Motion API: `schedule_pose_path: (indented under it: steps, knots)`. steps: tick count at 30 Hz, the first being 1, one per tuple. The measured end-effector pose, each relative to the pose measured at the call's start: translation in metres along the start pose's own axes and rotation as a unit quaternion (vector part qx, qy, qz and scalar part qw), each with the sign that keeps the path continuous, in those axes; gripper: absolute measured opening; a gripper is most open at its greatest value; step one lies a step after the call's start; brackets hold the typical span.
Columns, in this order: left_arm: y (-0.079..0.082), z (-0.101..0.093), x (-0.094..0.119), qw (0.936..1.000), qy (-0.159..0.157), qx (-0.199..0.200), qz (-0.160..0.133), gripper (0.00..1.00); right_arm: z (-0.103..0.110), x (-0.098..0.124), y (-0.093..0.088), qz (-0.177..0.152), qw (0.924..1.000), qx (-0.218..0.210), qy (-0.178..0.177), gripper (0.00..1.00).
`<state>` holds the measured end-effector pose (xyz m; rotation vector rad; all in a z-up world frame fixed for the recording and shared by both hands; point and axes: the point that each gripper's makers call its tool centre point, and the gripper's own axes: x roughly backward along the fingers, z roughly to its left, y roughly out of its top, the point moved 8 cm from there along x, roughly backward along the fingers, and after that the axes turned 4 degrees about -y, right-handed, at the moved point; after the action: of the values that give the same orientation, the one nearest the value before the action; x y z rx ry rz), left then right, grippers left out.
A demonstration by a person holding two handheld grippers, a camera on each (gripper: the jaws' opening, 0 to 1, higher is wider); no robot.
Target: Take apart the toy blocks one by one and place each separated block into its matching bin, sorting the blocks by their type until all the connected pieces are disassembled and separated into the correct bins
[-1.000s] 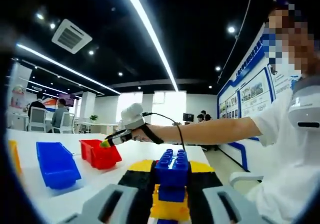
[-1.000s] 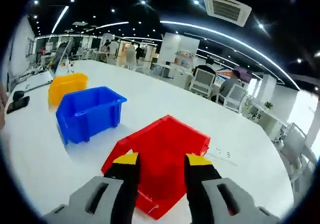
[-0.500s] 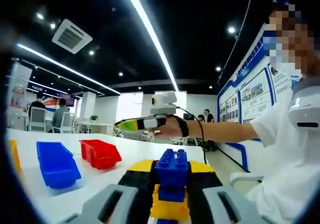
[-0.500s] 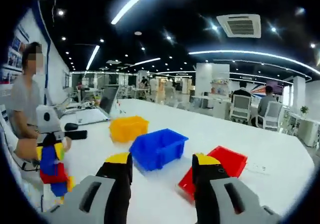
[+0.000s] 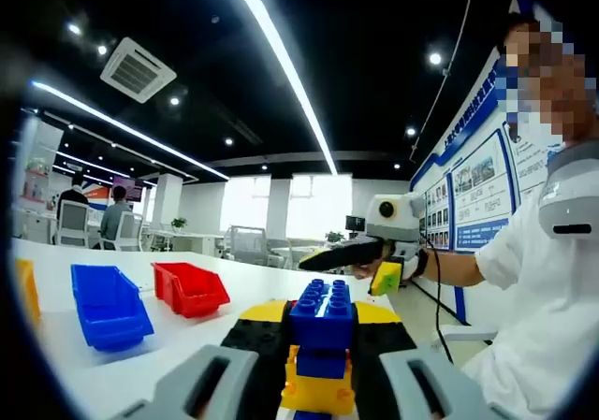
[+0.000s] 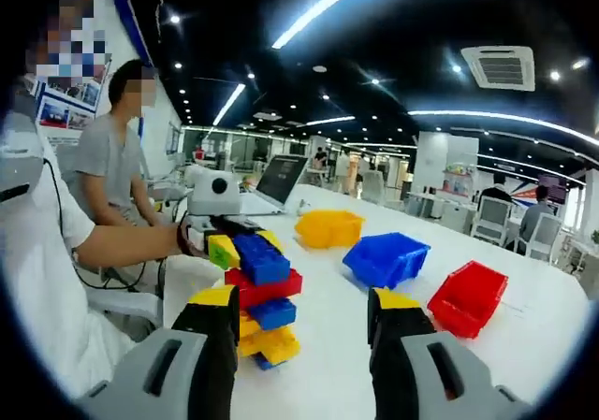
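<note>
My left gripper (image 5: 319, 331) is shut on a stack of joined toy blocks (image 5: 321, 319), with a blue block on top and a yellow one (image 5: 318, 392) beneath. In the right gripper view the same block stack (image 6: 263, 298) shows green, blue, red, blue and yellow pieces, held from the left by the left gripper (image 6: 213, 216). My right gripper (image 6: 307, 300) stands open and empty just in front of the stack, its jaws on either side of it. From the left gripper view, the right gripper (image 5: 365, 261) hangs just beyond the stack, to its upper right.
On the white table (image 6: 337, 373) sit a yellow bin (image 6: 328, 226), a blue bin (image 6: 386, 258) and a red bin (image 6: 468, 296). The blue bin (image 5: 108, 303) and red bin (image 5: 192, 287) lie left of the stack. A seated person (image 6: 112, 163) and a laptop (image 6: 281, 179) are behind.
My right gripper has swung away from above the red bin and over to the block stack, still open and empty. The left gripper keeps hold of the stack.
</note>
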<state>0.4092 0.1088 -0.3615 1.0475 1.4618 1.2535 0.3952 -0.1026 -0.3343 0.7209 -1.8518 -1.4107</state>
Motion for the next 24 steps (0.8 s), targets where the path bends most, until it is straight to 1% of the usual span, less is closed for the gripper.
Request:
schedule_pose_path:
  steps: [1,2,3,4,7,8,9,10,11,12,13,14,15,16,18,21,22,23,24]
  knots:
    - [0.000,-0.001,0.000,1.0000,0.001,-0.001,0.000,0.26,0.010,0.001,0.000,-0.014,0.9999,-0.006,0.002,0.54]
    - [0.000,-0.002,0.001,1.0000,0.003,-0.001,-0.001,0.26,0.017,0.003,-0.001,-0.021,0.9996,-0.015,-0.013,0.53]
    - [0.000,-0.002,0.001,1.0000,0.005,-0.001,-0.001,0.26,0.020,0.004,-0.001,-0.021,0.9993,-0.013,-0.030,0.51]
    - [0.000,-0.004,0.001,1.0000,0.008,-0.005,-0.001,0.26,0.035,0.006,-0.001,-0.034,0.9986,-0.007,-0.041,0.49]
    - [0.000,-0.006,0.002,0.9999,0.016,-0.007,-0.001,0.26,0.049,0.008,-0.004,-0.031,0.9955,0.032,-0.084,0.46]
    - [-0.001,-0.007,0.002,0.9998,0.019,-0.006,-0.002,0.26,0.056,0.006,-0.005,-0.035,0.9944,0.037,-0.093,0.45]
    - [-0.001,-0.007,0.002,0.9996,0.026,-0.005,-0.004,0.26,0.061,0.005,-0.008,-0.031,0.9931,0.038,-0.107,0.44]
    - [-0.001,-0.008,0.002,0.9995,0.031,-0.003,-0.005,0.26,0.068,0.003,-0.010,-0.032,0.9931,0.037,-0.107,0.43]
    - [-0.001,-0.009,0.002,0.9993,0.036,-0.005,-0.006,0.26,0.074,0.002,-0.012,-0.032,0.9920,0.040,-0.115,0.43]
    - [-0.001,-0.010,0.003,0.9991,0.043,-0.003,-0.006,0.26,0.077,-0.001,-0.014,-0.030,0.9894,0.049,-0.133,0.42]
    - [-0.001,-0.010,0.003,0.9987,0.050,-0.001,-0.007,0.26,0.079,-0.002,-0.013,-0.035,0.9865,0.050,-0.152,0.39]
    - [-0.001,-0.011,0.003,0.9985,0.055,-0.003,-0.007,0.26,0.080,-0.003,-0.013,-0.044,0.9848,0.056,-0.159,0.36]
    - [-0.001,-0.012,0.003,0.9982,0.059,-0.004,-0.007,0.26,0.082,-0.004,-0.014,-0.048,0.9837,0.051,-0.166,0.35]
    - [-0.001,-0.013,0.003,0.9979,0.064,-0.007,-0.007,0.26,0.081,-0.005,-0.014,-0.051,0.9822,0.046,-0.175,0.35]
    - [-0.001,-0.015,0.002,0.9973,0.072,-0.012,-0.006,0.26,0.082,-0.009,-0.013,-0.056,0.9805,0.047,-0.182,0.35]
    - [-0.001,-0.014,0.001,0.9972,0.074,-0.012,-0.007,0.26,0.086,-0.016,-0.012,-0.055,0.9790,0.049,-0.190,0.36]
    - [-0.001,-0.014,0.000,0.9973,0.073,-0.010,-0.009,0.26,0.085,-0.016,-0.011,-0.052,0.9775,0.049,-0.198,0.35]
    - [-0.002,-0.014,0.000,0.9973,0.072,-0.008,-0.010,0.26,0.083,-0.018,-0.010,-0.053,0.9769,0.036,-0.204,0.35]
    - [-0.002,-0.014,0.000,0.9974,0.071,-0.007,-0.011,0.26,0.083,-0.020,-0.010,-0.056,0.9758,0.016,-0.211,0.31]
